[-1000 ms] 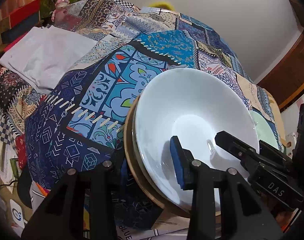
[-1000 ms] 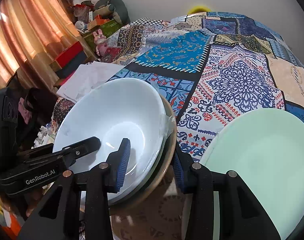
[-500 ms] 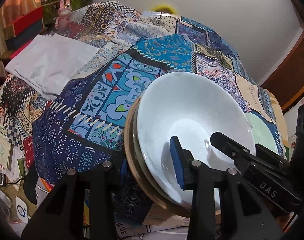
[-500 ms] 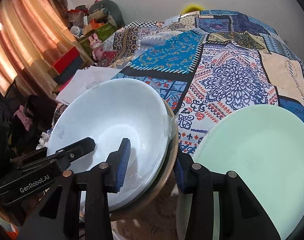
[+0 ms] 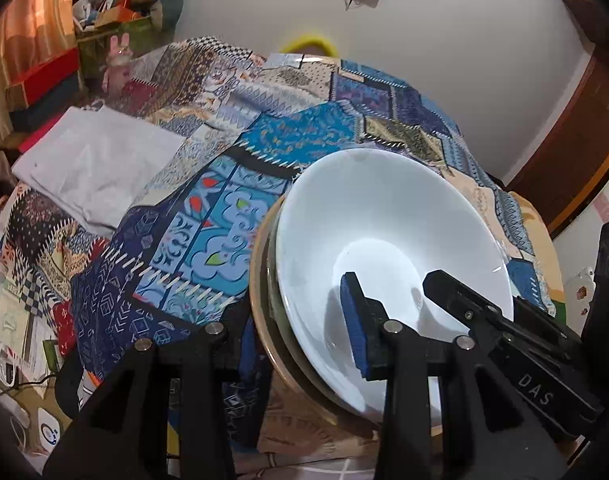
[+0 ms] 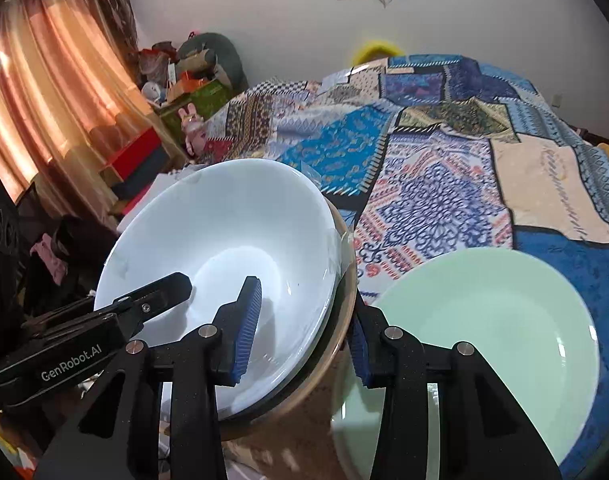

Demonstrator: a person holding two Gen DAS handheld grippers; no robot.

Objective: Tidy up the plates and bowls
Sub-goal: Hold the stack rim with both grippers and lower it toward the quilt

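Raised since a second ago: bowl stack (image 5: 384,216), carried higher above the bed (image 5: 208,216). Left gripper (image 5: 296,320) and right gripper (image 6: 304,328) jaws were each pinched on opposite rims. Green plate (image 6: 504,320) was left near the bed's front edge.

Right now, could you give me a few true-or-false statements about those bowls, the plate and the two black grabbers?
1. Both grippers clamp the same stack of bowls. True: left gripper and right gripper each pinch its rim.
2. The top bowl is green. False: it is white.
3. A pale green plate lies on the patchwork quilt. True.
4. The white bowl holds food. False: it is empty.
5. The folded cloth is red. False: it is white.
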